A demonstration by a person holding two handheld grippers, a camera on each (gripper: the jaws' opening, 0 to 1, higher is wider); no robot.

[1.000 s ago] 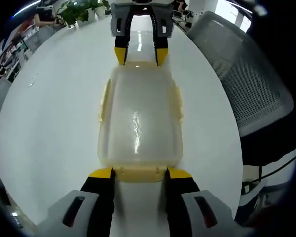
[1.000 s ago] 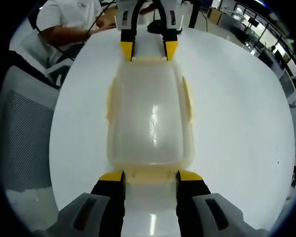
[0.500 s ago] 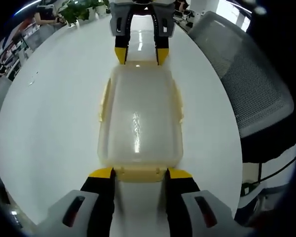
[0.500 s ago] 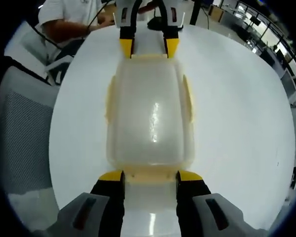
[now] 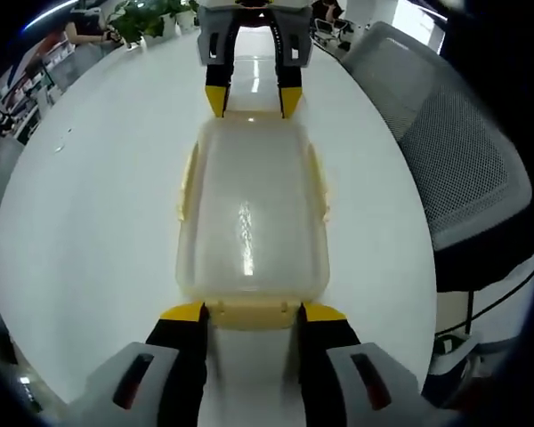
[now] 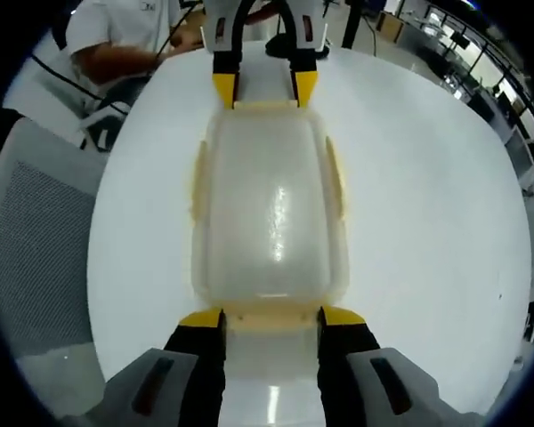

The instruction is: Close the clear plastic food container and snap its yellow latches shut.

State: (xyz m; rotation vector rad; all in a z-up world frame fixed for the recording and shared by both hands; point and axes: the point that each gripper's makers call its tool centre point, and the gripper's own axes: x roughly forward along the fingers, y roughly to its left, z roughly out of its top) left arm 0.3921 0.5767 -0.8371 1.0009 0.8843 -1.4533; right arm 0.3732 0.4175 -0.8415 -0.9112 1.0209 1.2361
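The clear plastic food container [image 5: 251,218] lies lid-on near the middle of the round white table [image 5: 89,222], its long axis running between the two tools. In the left gripper view the left tool [image 5: 252,313] stands with its jaws spread, their yellow tips flanking the near end latch [image 5: 252,313] without pinching it; the right tool [image 5: 252,100] meets the far end of the box in the same way. The right gripper view gives the mirror arrangement: the right tool [image 6: 271,317] open astride its own end latch [image 6: 271,313], the left tool [image 6: 265,89] at the opposite end. Yellow side latches [image 6: 336,178] flare out along both long edges and look unfastened; whether the end latches have clicked home cannot be told. Judged from this layout, the main risk is unequal pressure: should one tool push harder than the other, the light box is likely to skate across the smooth table, or tip up at one end, rather than letting a latch seat. A lid not fully seated on the rim could also spring back, and a jaw tip pressing off-centre may slide off the latch. A mesh-backed chair [image 5: 445,151] stands beside the table, clear of the work.
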